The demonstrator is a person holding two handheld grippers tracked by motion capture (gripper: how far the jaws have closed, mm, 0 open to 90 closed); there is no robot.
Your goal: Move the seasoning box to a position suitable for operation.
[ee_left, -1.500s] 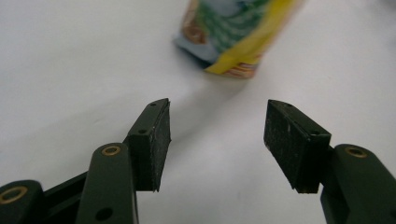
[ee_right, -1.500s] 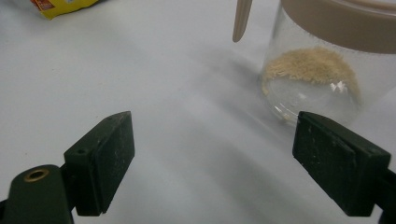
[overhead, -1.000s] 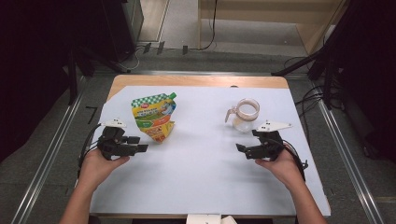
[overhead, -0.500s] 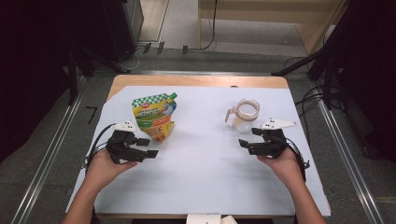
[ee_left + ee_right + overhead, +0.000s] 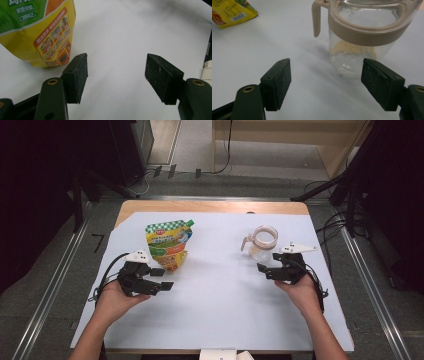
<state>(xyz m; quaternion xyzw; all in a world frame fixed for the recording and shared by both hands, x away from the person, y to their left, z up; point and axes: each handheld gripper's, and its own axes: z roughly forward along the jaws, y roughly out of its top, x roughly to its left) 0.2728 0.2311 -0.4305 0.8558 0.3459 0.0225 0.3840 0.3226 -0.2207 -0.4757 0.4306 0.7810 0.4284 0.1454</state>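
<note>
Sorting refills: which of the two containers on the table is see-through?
The glass jar with the beige collar and handle, by the right gripper; the yellow-green pouch is opaque.

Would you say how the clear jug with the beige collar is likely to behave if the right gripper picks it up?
The jug looks like rigid clear plastic or glass, so probably stiff and somewhat slippery between the pads. It seems nearly empty, with a little pale residue at the bottom, so likely light. Its side handle might turn it off-centre.

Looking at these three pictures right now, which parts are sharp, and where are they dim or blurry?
High view: white table cover evenly lit, surrounding floor dark, soft overall. Left gripper view: the pouch print is readable, the jaws crisp with faint shadows beneath. Right gripper view: the clear jug looks slightly hazy and throws a pale shadow.
</note>
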